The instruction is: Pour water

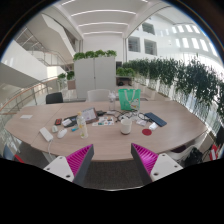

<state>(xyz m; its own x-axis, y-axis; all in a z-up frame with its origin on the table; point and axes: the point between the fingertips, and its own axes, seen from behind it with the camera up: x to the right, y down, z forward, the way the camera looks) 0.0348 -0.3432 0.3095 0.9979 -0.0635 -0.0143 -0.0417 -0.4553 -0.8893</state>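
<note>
My gripper point(112, 160) is open, its two magenta pads point(80, 158) spread wide with nothing between them. It hovers above the near edge of a large oval wooden table point(100, 142). Well beyond the fingers, a small white cup point(126, 126) stands near the table's middle. Farther back, two green translucent containers point(128, 97) stand upright side by side. I cannot tell whether any of them holds water.
Papers and small items point(82, 120) lie left of the cup, a white object point(46, 133) further left, a dark blue flat thing point(155, 120) to the right. Chairs point(54, 98) ring the table. A white cabinet point(95, 72) and plants point(170, 75) stand behind.
</note>
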